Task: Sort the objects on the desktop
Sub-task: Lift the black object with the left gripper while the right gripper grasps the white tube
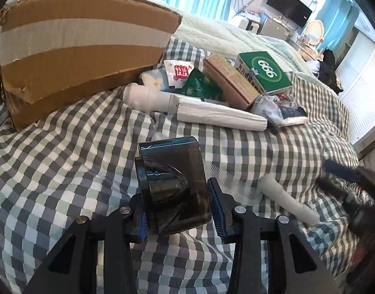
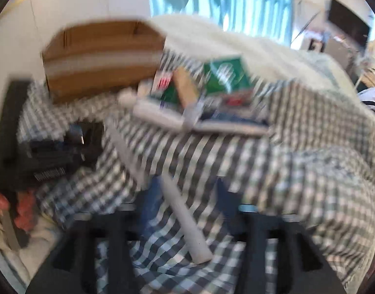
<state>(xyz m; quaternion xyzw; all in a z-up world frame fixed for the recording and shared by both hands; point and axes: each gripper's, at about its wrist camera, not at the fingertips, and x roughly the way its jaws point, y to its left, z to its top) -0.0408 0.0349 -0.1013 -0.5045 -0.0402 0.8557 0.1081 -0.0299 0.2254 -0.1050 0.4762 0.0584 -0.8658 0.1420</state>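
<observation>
My left gripper [image 1: 178, 208] is shut on a dark smoky translucent plastic container [image 1: 172, 186] and holds it over the checked bedcover. A white handle-like tube [image 1: 289, 199] lies on the cover to its right; it also shows in the right wrist view [image 2: 185, 218], lying between the open fingers of my right gripper [image 2: 187, 203]. That view is blurred by motion. The right gripper shows at the right edge of the left wrist view [image 1: 354, 178]. A pile of objects lies further back: a green box [image 1: 264, 71], a brown box [image 1: 230, 80] and a white handheld device [image 1: 150, 98].
A large taped cardboard box [image 1: 72, 49] stands at the back left on the checked bedcover [image 1: 65, 159]. A white rolled paper packet [image 1: 221, 117] and plastic bags [image 1: 283, 112] lie by the pile. A quilt [image 1: 224, 36] lies behind.
</observation>
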